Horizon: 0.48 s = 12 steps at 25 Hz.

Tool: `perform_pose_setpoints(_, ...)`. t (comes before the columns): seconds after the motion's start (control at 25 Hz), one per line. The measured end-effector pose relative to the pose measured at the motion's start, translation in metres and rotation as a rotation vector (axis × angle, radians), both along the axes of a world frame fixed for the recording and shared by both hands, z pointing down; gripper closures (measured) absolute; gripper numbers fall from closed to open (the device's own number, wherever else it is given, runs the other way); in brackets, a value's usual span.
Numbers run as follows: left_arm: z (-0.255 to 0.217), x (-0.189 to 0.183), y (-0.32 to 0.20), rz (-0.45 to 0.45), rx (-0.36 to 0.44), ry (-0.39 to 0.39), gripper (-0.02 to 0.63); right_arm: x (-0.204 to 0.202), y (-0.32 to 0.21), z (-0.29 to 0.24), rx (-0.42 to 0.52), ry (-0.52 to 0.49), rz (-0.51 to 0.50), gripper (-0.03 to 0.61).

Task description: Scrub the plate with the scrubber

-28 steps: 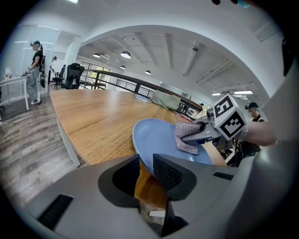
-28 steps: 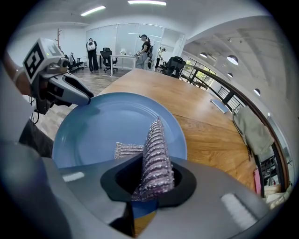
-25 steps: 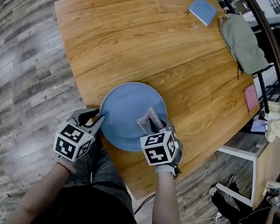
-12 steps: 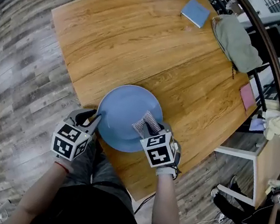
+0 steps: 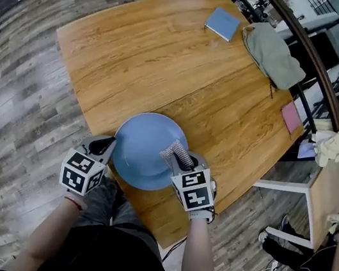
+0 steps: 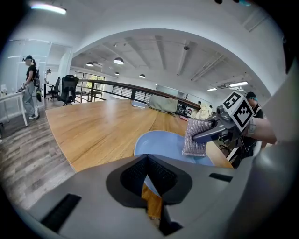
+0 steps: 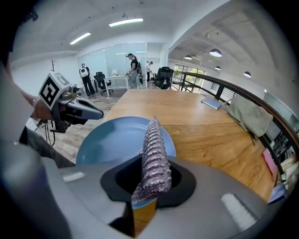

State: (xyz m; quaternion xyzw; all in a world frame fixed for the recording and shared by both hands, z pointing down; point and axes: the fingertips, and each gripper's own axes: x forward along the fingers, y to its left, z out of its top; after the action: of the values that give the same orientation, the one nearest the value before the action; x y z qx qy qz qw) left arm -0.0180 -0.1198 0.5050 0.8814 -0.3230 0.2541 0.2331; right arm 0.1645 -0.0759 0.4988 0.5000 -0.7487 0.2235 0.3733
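Head view: right gripper (image 5: 182,161) holds scrubber (image 5: 175,151) over plate (image 5: 136,148), left gripper (image 5: 108,147) pinches it.

Nothing readable anywhere tbh, the cubes on the left gripper (image 5: 106,146) and right gripper (image 5: 181,160) just have black-and-white square markers, and the blue booklet (image 5: 222,23) at the table's (image 5: 139,48) far edge shows no legible print.

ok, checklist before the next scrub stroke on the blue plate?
1. Right gripper jaws shut on scrubber: ok.
2. Left gripper jaws clamped on plate rim: ok.
3. Scrubber over the plate, not over the table: ok.
4. Scrubber pressing on the plate surface: cannot tell.
5. Plate fully supported at the table's near edge, no overhang: cannot tell.
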Motion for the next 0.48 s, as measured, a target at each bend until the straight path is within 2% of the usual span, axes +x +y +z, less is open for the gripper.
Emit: perform_pose_setpoints(0.48,-0.042,0.007,-0.034,0.009,0.137,0.079,0.617,0.038,-0.024,-0.082,0.349,-0.171,0.206,0.506)
